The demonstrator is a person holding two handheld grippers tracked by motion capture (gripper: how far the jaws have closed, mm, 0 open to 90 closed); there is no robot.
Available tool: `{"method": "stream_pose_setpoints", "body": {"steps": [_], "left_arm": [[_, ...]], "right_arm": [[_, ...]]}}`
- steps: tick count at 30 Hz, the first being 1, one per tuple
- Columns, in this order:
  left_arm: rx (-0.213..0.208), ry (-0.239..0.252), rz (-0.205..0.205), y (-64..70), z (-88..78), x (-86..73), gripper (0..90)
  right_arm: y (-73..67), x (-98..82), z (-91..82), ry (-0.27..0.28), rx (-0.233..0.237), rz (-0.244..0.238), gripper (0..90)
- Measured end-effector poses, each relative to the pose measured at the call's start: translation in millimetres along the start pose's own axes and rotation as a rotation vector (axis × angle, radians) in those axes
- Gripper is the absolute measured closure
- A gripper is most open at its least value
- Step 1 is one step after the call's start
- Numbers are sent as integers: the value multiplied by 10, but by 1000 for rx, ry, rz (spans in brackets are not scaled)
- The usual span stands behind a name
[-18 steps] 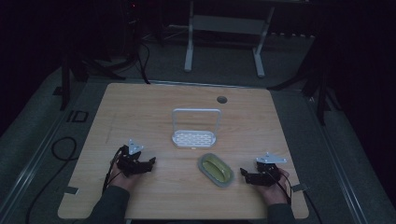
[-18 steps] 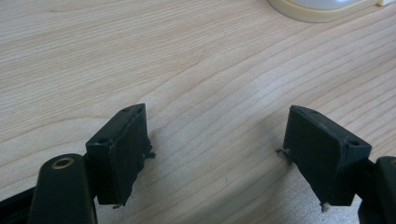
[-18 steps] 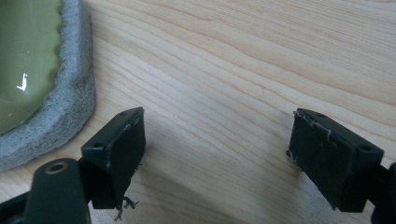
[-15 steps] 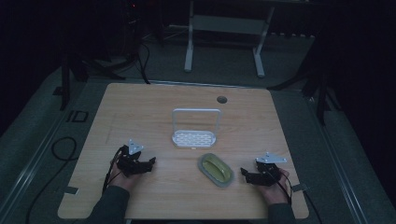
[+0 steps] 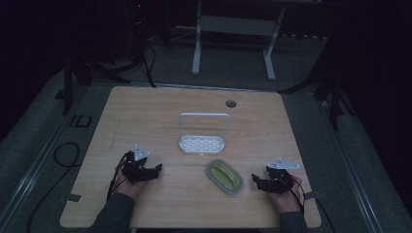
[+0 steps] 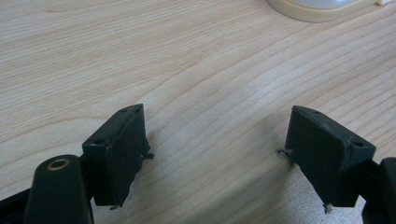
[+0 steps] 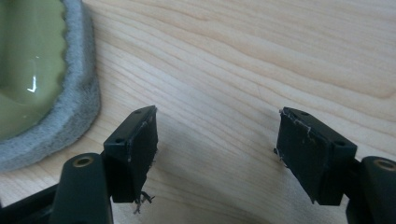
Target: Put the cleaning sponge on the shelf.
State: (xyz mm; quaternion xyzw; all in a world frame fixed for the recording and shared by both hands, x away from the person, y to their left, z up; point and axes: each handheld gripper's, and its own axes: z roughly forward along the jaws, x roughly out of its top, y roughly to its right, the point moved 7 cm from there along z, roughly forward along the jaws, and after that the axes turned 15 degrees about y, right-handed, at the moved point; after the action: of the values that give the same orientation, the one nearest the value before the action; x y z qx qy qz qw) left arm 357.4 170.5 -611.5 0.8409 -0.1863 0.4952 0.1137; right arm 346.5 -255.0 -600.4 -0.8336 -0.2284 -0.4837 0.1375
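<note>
While both hands rested on the near half of the wooden table (image 5: 160,107), each held its tool low over the boards. The left gripper (image 5: 154,171) lay at the near left, pointing toward the table's middle, its jaws spread wide with nothing but bare wood grain between them; the left gripper view showed the two black pads (image 6: 122,154) well apart and a pale rounded rim at the top edge. The right gripper (image 5: 256,180) sat at the near right, aimed leftward at an oval green dish (image 5: 224,175) with a grey rim. Its jaws were likewise parted and empty, and the right gripper view placed the dish's grey felt-like border just beyond the left pad (image 7: 135,149), close but not touching. A white rack (image 5: 202,143) with a tall wire hoop stood near the centre of the table, just behind the dish. A small round hole (image 5: 231,103) marked the far side of the tabletop.
</note>
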Motion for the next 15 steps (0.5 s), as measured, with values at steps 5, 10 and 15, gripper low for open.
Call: {"method": "stream_pose_setpoints", "body": {"steps": [5,10,15], "left_arm": [[-6,-3,4,6,3,-1,189],[-7,-4,4,7,2,-2,185],[-7,-4,4,7,3,-2,185]], "right_arm": [[-38,68,-36,8,-7,-27,286],[-90,139,-81,10,-8,-53,286],[-109,197,-123,16,-7,-53,289]]}}
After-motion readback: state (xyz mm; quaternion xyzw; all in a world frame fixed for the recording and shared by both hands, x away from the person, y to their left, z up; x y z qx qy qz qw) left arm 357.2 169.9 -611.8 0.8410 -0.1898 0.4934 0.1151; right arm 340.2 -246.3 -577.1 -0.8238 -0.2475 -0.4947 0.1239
